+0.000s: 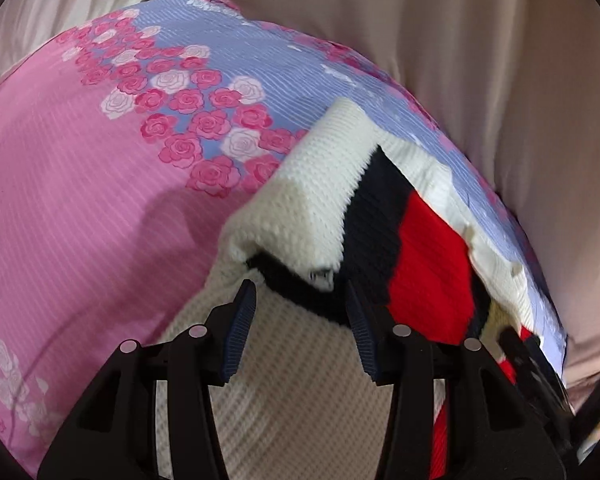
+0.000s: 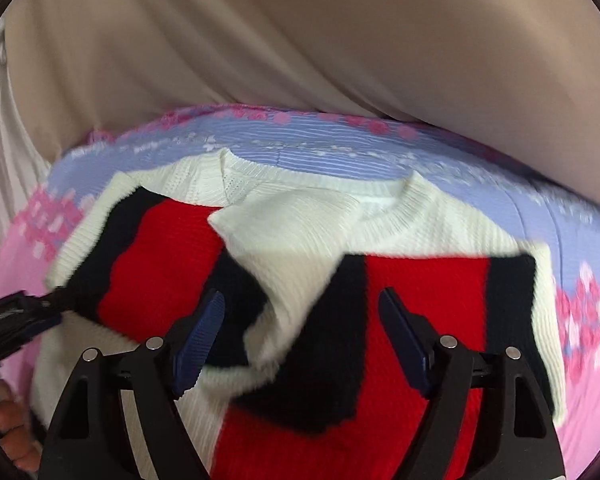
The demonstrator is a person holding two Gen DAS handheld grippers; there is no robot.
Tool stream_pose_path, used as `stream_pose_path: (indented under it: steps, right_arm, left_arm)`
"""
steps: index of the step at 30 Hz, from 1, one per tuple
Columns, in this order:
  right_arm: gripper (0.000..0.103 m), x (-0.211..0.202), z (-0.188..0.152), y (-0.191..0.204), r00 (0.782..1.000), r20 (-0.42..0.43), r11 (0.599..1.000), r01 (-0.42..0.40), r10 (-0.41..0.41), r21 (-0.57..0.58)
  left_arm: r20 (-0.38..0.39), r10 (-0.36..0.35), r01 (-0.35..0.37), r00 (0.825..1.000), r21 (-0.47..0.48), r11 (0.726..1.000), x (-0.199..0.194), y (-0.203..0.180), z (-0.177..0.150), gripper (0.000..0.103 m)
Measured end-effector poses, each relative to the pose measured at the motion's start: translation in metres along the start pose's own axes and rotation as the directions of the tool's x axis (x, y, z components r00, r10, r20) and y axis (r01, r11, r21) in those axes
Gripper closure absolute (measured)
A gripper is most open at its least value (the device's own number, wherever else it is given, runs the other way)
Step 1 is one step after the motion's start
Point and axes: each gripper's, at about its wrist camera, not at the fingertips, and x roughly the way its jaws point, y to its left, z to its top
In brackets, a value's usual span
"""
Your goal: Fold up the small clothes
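A small knit sweater (image 2: 420, 292), cream with red and navy blocks, lies on a pink and lilac rose-print bedsheet (image 1: 80, 168). Both sleeves are folded in across the chest, the cream cuffs meeting near the middle (image 2: 296, 248). In the left wrist view the sweater (image 1: 424, 264) shows a folded cream sleeve (image 1: 312, 200). My left gripper (image 1: 300, 304) is open, just above the sweater's cream lower body. My right gripper (image 2: 302, 312) is open, hovering over the folded sleeves. The left gripper also shows in the right wrist view (image 2: 16, 316) at the sweater's left edge.
A beige curtain (image 2: 300, 60) hangs behind the bed's far edge. The sheet (image 2: 588, 300) extends to the right of the sweater, and to the left in the left wrist view. A hand's fingers (image 2: 8, 432) show at the lower left.
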Motion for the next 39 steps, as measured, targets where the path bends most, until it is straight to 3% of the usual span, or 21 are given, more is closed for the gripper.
stream_pose_path:
  steps: [2,3,7,10,12,14,15,16,18,20,21,22,24,27,29,30,31,33,34,36,39]
  right_arm:
    - [0.086,0.010,0.006,0.000,0.999,-0.007,0.999,-0.036,0.036,0.010]
    - [0.095,0.006,0.008,-0.007,0.999,-0.002,0.997,-0.053,0.054,0.051]
    - [0.093,-0.043,-0.011,-0.076,0.989,0.137,0.938,-0.103,0.060,0.330]
    - [0.080,-0.015,-0.047,-0.112,0.998,-0.048,0.904,-0.003,0.027,0.427]
    - [0.079,-0.012,-0.062,-0.126,0.994,-0.052,0.870,-0.056,0.093,0.491]
    - [0.064,-0.023,-0.063,-0.131,0.996,-0.004,0.859,-0.071,0.085,0.507]
    - [0.044,-0.028,-0.061,-0.132,0.998,0.025,0.861,-0.069,0.065,0.504]
    - [0.034,-0.028,-0.059,-0.133,0.997,0.043,0.860,-0.075,0.061,0.505]
    - [0.033,-0.016,-0.053,-0.133,0.998,0.028,0.866,-0.068,0.063,0.496]
    - [0.047,-0.003,-0.050,-0.133,0.997,0.015,0.867,-0.068,0.069,0.494]
    - [0.081,-0.001,-0.050,-0.134,0.997,0.015,0.865,-0.078,0.082,0.496]
    - [0.091,-0.004,-0.047,-0.136,0.993,0.028,0.855,-0.113,0.115,0.507]
    - [0.092,-0.031,-0.040,-0.138,0.981,0.128,0.830,-0.189,0.143,0.524]
    - [0.092,-0.077,-0.042,-0.133,0.969,0.232,0.874,-0.181,0.080,0.452]
    - [0.092,-0.058,-0.051,-0.132,0.989,0.143,0.907,-0.099,0.043,0.409]
    - [0.092,-0.030,-0.061,-0.137,0.997,0.036,0.900,-0.077,0.068,0.429]
    - [0.092,-0.019,-0.067,-0.143,0.994,0.010,0.872,-0.099,0.107,0.480]
    - [0.093,-0.033,-0.069,-0.152,0.987,0.092,0.832,-0.160,0.132,0.530]
    - [0.094,-0.042,-0.068,-0.151,0.988,0.122,0.846,-0.147,0.097,0.513]
    - [0.097,-0.030,-0.073,-0.155,0.997,0.054,0.862,-0.067,0.046,0.502]
    - [0.099,-0.035,-0.084,-0.168,0.996,0.017,0.825,-0.082,0.088,0.558]
  left_arm:
    - [0.008,0.008,-0.008,1.000,0.013,1.000,0.001,-0.002,0.003,0.059]
    - [0.011,0.026,-0.026,1.000,0.031,0.999,0.003,-0.004,0.004,0.059]
    - [-0.001,0.028,-0.028,1.000,0.076,0.997,0.013,-0.006,0.006,0.059]
    - [-0.007,0.027,-0.026,1.000,0.069,0.997,0.011,-0.008,0.003,0.059]
    - [-0.018,-0.009,0.010,1.000,0.037,0.999,0.009,-0.008,0.004,0.058]
    - [-0.045,-0.036,0.035,0.998,-0.005,0.999,0.010,-0.007,0.005,0.057]
    - [-0.058,-0.047,0.046,0.997,-0.029,0.999,0.012,-0.005,0.006,0.055]
    - [-0.078,-0.059,0.054,0.995,-0.063,0.997,0.016,-0.002,0.006,0.054]
    - [-0.079,-0.069,0.059,0.994,-0.116,0.991,0.020,0.003,0.008,0.054]
    - [-0.071,-0.055,0.047,0.996,-0.107,0.993,0.020,0.000,0.013,0.062]
    - [-0.054,-0.061,0.055,0.997,-0.104,0.993,0.018,-0.001,0.016,0.084]
    - [-0.037,-0.055,0.051,0.998,-0.101,0.994,0.016,-0.003,0.019,0.092]
    - [0.005,-0.078,0.078,0.997,-0.099,0.992,0.005,-0.002,0.023,0.093]
    - [0.052,-0.057,0.059,0.997,-0.040,0.997,-0.005,-0.003,0.022,0.092]
    - [0.000,-0.016,0.016,1.000,-0.031,0.999,0.012,-0.002,0.016,0.093]
    - [-0.021,0.005,-0.006,1.000,-0.036,0.999,0.020,-0.001,0.013,0.093]
    - [-0.025,0.015,-0.017,1.000,-0.041,0.999,0.022,0.000,0.010,0.093]
    - [0.011,0.025,-0.025,1.000,-0.012,1.000,0.016,-0.004,0.007,0.093]
    - [0.023,0.039,-0.039,0.999,0.007,0.999,0.016,-0.006,0.005,0.093]
    - [0.025,0.067,-0.067,0.997,0.025,0.997,0.021,-0.007,0.002,0.092]
    - [0.019,0.067,-0.068,0.998,0.052,0.996,0.014,-0.010,0.002,0.089]
